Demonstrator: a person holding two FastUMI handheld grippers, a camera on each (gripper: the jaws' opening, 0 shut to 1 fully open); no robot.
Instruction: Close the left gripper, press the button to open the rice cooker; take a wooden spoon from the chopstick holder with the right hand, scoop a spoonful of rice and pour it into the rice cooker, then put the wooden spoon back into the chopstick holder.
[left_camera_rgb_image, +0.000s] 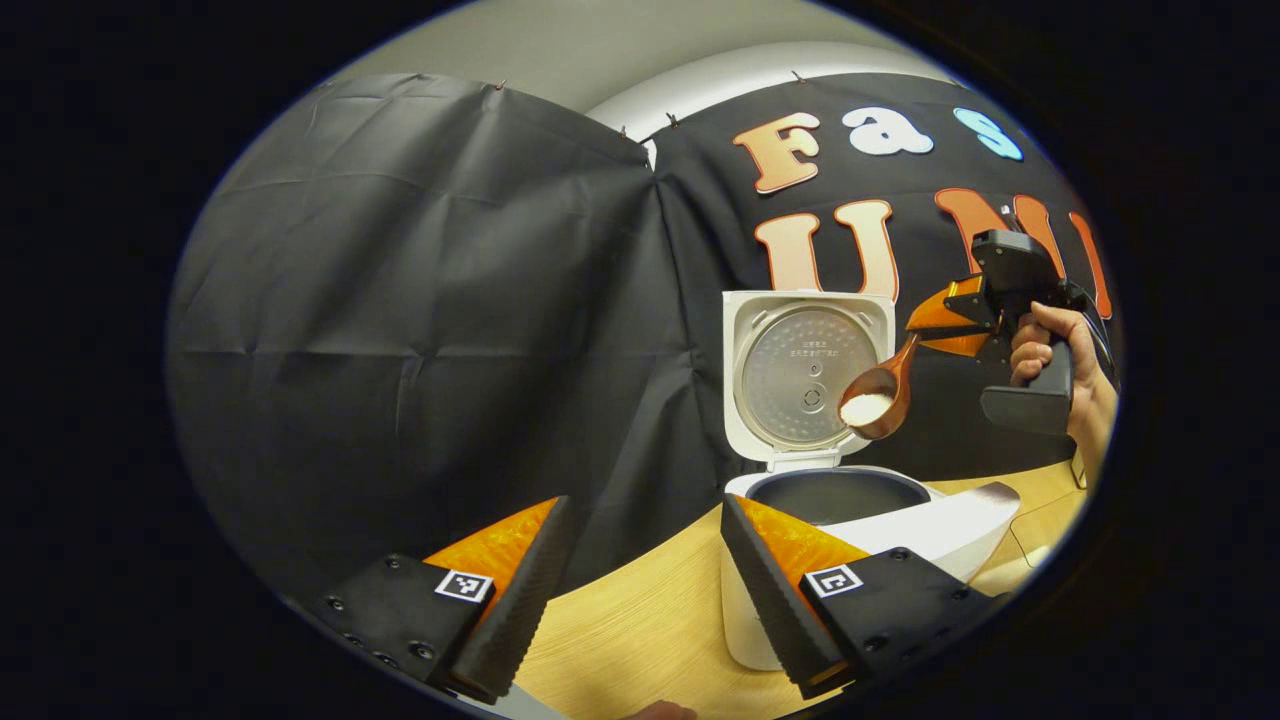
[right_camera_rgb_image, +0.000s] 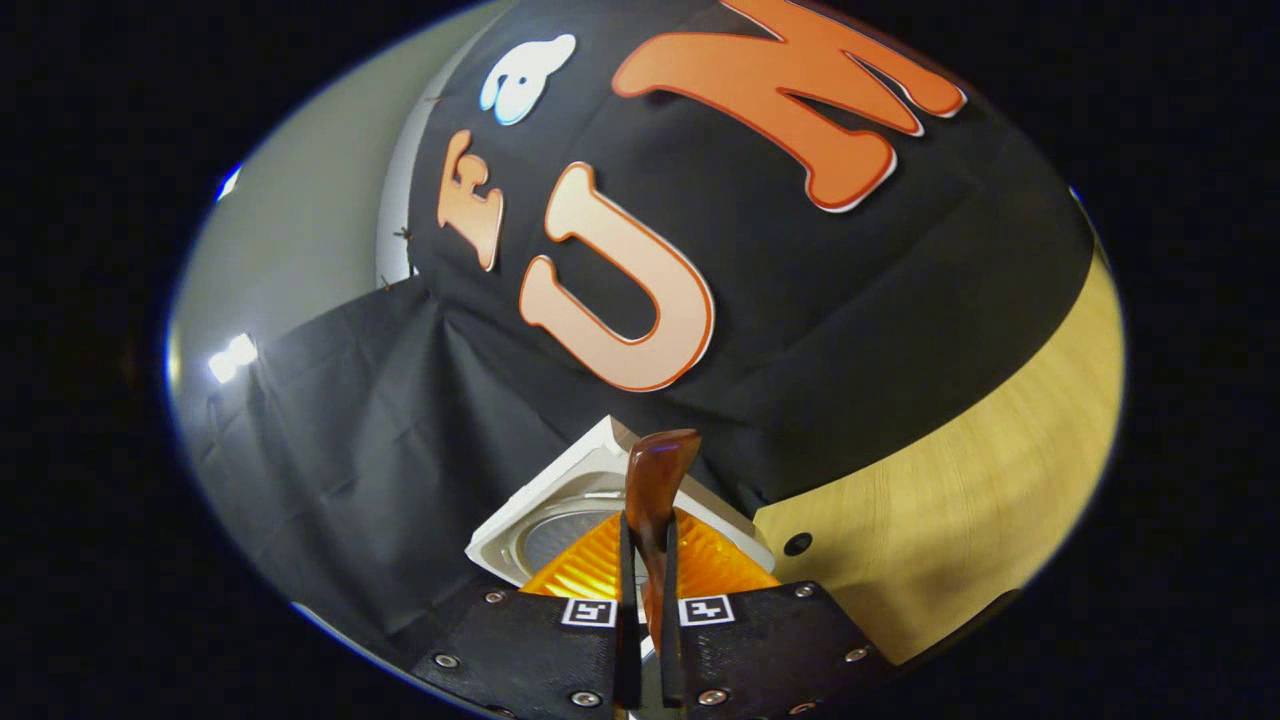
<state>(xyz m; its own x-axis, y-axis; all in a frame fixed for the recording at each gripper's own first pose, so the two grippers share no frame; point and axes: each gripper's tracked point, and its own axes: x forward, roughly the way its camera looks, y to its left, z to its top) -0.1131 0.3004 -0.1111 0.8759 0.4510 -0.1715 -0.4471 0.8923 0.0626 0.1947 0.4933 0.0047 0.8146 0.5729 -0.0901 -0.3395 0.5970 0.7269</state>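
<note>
The white rice cooker (left_camera_rgb_image: 905, 525) stands on the wooden table with its lid (left_camera_rgb_image: 805, 375) raised and the dark inner pot (left_camera_rgb_image: 835, 495) showing. In the left gripper view my left gripper (left_camera_rgb_image: 640, 580) is open, low and just in front of the cooker. A hand (left_camera_rgb_image: 1050, 350) holds the right gripper (left_camera_rgb_image: 945, 322) above and right of the pot, shut on a wooden spoon (left_camera_rgb_image: 880, 395) whose bowl carries white rice (left_camera_rgb_image: 866, 407) over the cooker. In the right gripper view my right gripper (right_camera_rgb_image: 648, 620) clamps the spoon handle (right_camera_rgb_image: 655, 480), with the cooker lid (right_camera_rgb_image: 590, 510) behind it.
The wooden table (left_camera_rgb_image: 640, 620) runs under the cooker and off to the right (right_camera_rgb_image: 960, 500). Black cloth (left_camera_rgb_image: 430, 300) closes the back and left of the booth. A small dark hole (right_camera_rgb_image: 797, 544) sits in the tabletop near the cooker.
</note>
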